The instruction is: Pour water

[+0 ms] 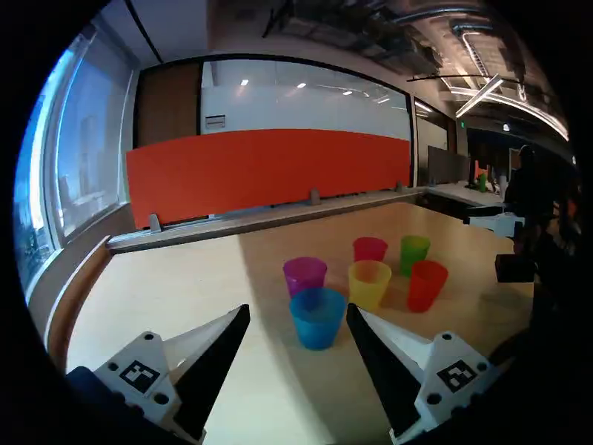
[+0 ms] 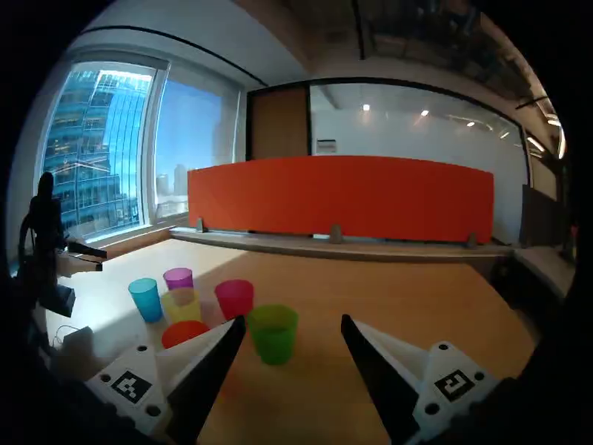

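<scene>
Left hand-held gripper (image 1: 296, 308), apparently level, faces blue cup (image 1: 318, 320).

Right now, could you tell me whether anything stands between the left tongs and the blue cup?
Nothing visible does. The blue cup stands foremost, in line with the gap of the open left tongs; the purple cup and yellow cup stand behind it.

The bunch of coloured translucent plastic cups (image 1: 369, 283) is packed tight on the light wooden table (image 1: 185, 297), with barely a gap between them. The blue plastic cup (image 1: 317, 319) sits right ahead of the left gripper (image 1: 296, 310), whose fingers are spread. Same deal for the right gripper (image 2: 293, 320) with the green plastic cup (image 2: 273, 334). There's loads of bare wood either side. The long orange divider panel (image 1: 267, 174) walls off the far edge.
</scene>
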